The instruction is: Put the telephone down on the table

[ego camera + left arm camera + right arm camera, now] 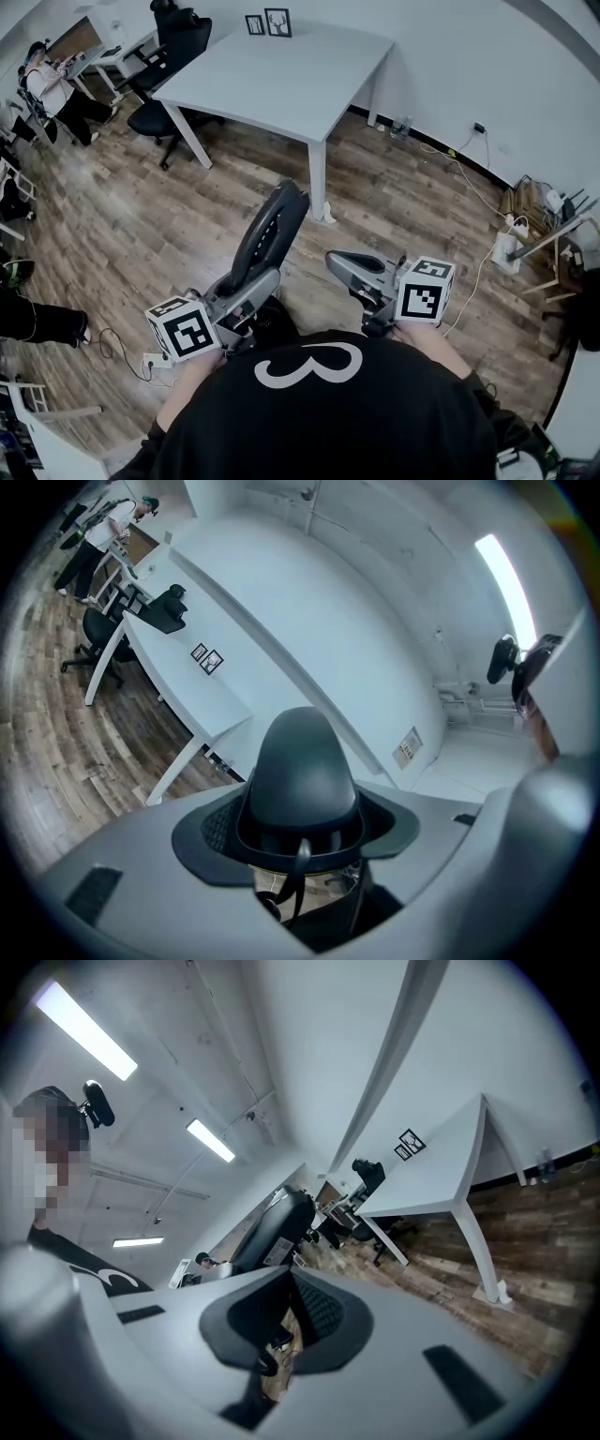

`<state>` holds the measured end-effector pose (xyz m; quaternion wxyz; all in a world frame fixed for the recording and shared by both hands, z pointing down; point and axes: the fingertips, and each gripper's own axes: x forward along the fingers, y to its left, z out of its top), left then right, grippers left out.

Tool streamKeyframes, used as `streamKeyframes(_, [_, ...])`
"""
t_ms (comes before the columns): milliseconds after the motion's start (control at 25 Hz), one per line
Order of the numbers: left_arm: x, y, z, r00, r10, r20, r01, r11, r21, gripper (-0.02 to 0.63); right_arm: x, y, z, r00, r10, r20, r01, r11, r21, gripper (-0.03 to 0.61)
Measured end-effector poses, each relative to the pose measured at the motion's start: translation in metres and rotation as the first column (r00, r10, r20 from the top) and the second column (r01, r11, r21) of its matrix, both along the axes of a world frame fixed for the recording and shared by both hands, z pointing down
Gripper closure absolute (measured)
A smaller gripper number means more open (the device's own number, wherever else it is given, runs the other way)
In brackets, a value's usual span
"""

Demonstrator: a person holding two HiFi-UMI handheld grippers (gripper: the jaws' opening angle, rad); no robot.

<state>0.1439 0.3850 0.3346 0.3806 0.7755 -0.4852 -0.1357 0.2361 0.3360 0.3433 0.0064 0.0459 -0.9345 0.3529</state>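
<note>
The phone (271,230), a black handset, is up in the air short of the table (281,75), off its near corner leg and over the wood floor (141,216). It is not on the tabletop. It tilts with its top end toward the table. Our left gripper (251,287) has it clamped by the lower end, with the jaws held fairly wide by the handset's body and a pad pressed to each side. In the left gripper view the phone (302,775) stands straight up between the pads (211,834). A dark cord (298,874) hangs under it, and the table (178,667) lies beyond to the left.

Our right gripper (339,264) is level with the left one, on the side away from the table's chairs. Its jaws are drawn together and it carries nothing. Its own view shows the pads (323,1312) meeting at the tips, with the phone (272,1232) off to one side and the table (441,1171) behind.

Two framed pictures (269,22) stand at the table's far edge against the wall. A black office chair (173,66) sits at the table's left side. Past it, a person (52,89) is at another desk.
</note>
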Motion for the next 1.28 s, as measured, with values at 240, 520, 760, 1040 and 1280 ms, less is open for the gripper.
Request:
streamKeyframes(240, [-0.033,-0.021,0.020,0.999,-0.009,-0.044,0.008,1.000,-0.021,0.325,-0.029,-0.025,0.017,0.998,0.027,-0.056,-0.028,0.999,-0.016,0.569])
streamKeyframes(520, [-0.108,-0.071,0.028,0.998,-0.017,-0.064,0.015,0.999,-0.032,0.325,-0.103,-0.076,0.026,0.996,0.026,-0.088,-0.030,0.999,-0.040,0.569])
streamKeyframes(760, [-0.192,-0.131,0.032,0.997,-0.015,-0.081,0.013,0.999,-0.036,0.325,-0.180,-0.132,0.027,0.992,0.043,-0.121,-0.050,0.997,-0.051,0.569])
streamKeyframes(1040, [-0.271,-0.193,0.032,0.996,0.022,-0.089,-0.025,0.999,-0.035,0.325,-0.267,-0.187,0.022,0.987,0.057,-0.148,-0.065,0.997,-0.049,0.569])
streamKeyframes(1280, [-0.310,-0.225,0.037,0.995,0.038,-0.089,-0.042,0.998,-0.049,0.325,-0.310,-0.211,0.019,0.985,0.055,-0.162,-0.061,0.998,-0.035,0.569])
